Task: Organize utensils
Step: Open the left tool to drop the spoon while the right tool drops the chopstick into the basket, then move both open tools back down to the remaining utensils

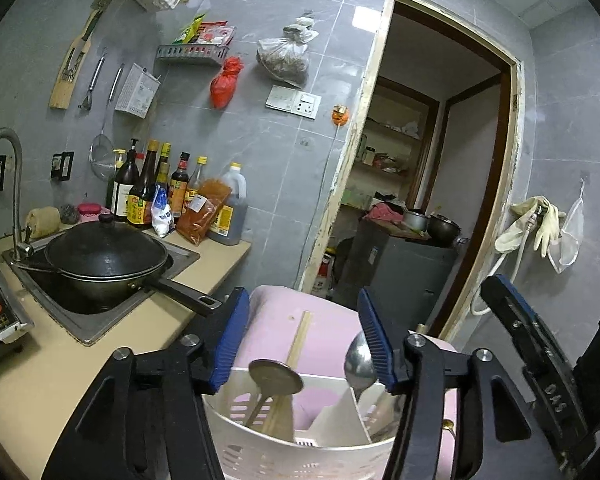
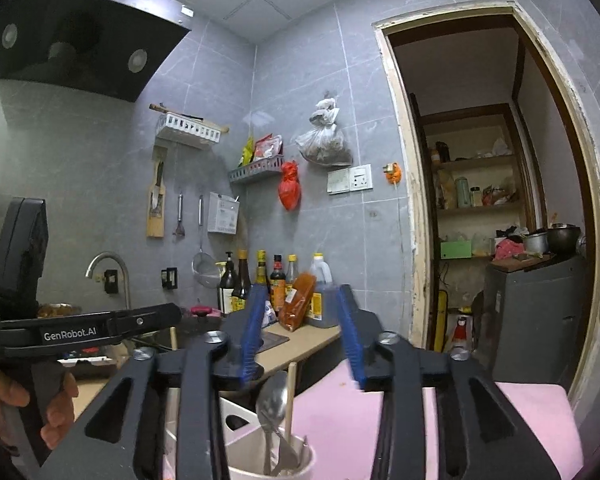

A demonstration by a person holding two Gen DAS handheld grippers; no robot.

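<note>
Left of the white utensil holder (image 1: 300, 446), a lidded black wok (image 1: 106, 258) sits in the sink (image 1: 84, 322). The left gripper (image 1: 306, 344) hovers over the holder, jaws apart, nothing between them. In the holder's left compartment stand a ladle (image 1: 276, 376) and chopsticks (image 1: 296, 344); in its right compartment, 1 steel spoon (image 1: 360, 362). The holder rests on a pink surface (image 1: 324, 316). Right of it, the right gripper (image 2: 302, 336) hangs with jaws apart, gripping nothing, above the spoon.
</note>
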